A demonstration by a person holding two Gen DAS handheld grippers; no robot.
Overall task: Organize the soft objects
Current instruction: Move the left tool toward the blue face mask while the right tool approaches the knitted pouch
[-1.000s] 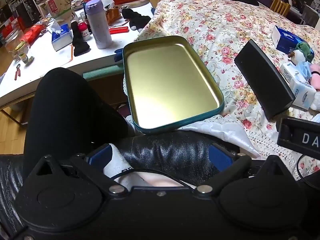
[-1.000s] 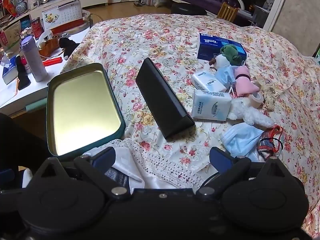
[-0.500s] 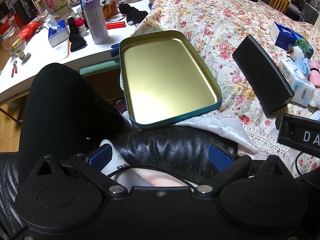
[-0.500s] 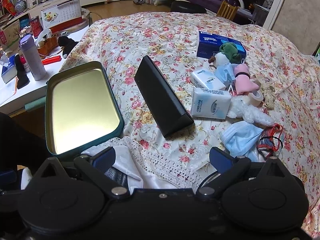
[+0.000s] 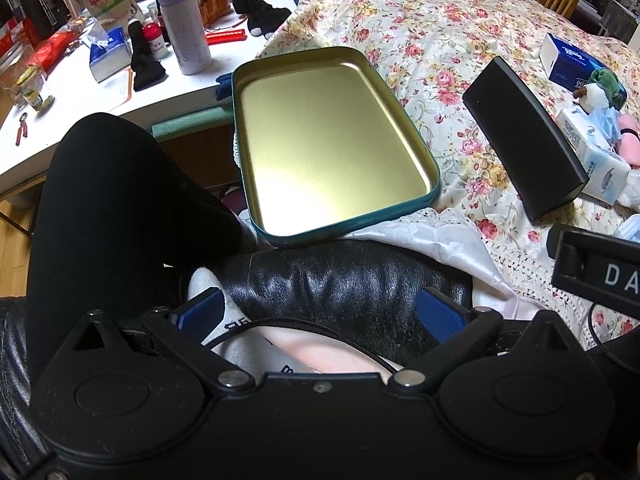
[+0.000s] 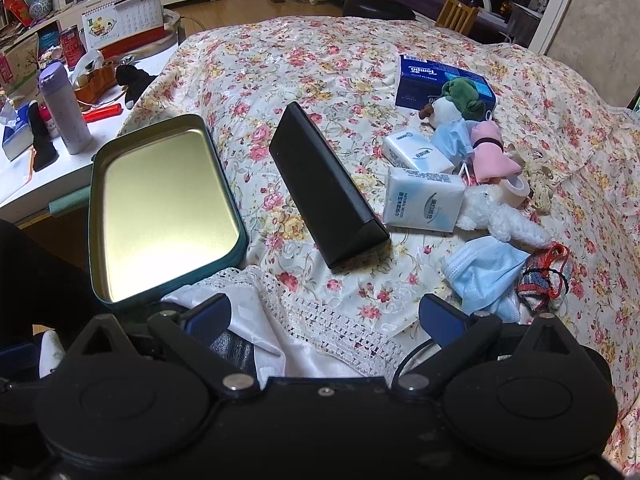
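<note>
An empty green tin tray with a gold inside (image 5: 332, 140) lies at the near left edge of the floral bed; it also shows in the right wrist view (image 6: 160, 204). Soft things lie in a pile at the right: a blue face mask (image 6: 484, 272), a white plush (image 6: 500, 216), a pink soft toy (image 6: 492, 156), a green plush (image 6: 460, 96), tissue packs (image 6: 424, 200) and a red-blue knitted item (image 6: 544, 276). My left gripper (image 5: 320, 314) is open and empty, low over the person's lap. My right gripper (image 6: 324, 318) is open and empty above the lace bed edge.
A long black case (image 6: 324, 188) lies between the tray and the pile. A blue tissue box (image 6: 440, 80) sits behind the pile. A cluttered white table (image 5: 80, 92) with a purple bottle (image 5: 184, 24) stands at the left. The person's black-clad leg (image 5: 120, 200) is below the tray.
Both views have drifted slightly; the tray and case sit a little higher and further left in the left wrist view. Nothing on the bed has moved. Both grippers stay open.
</note>
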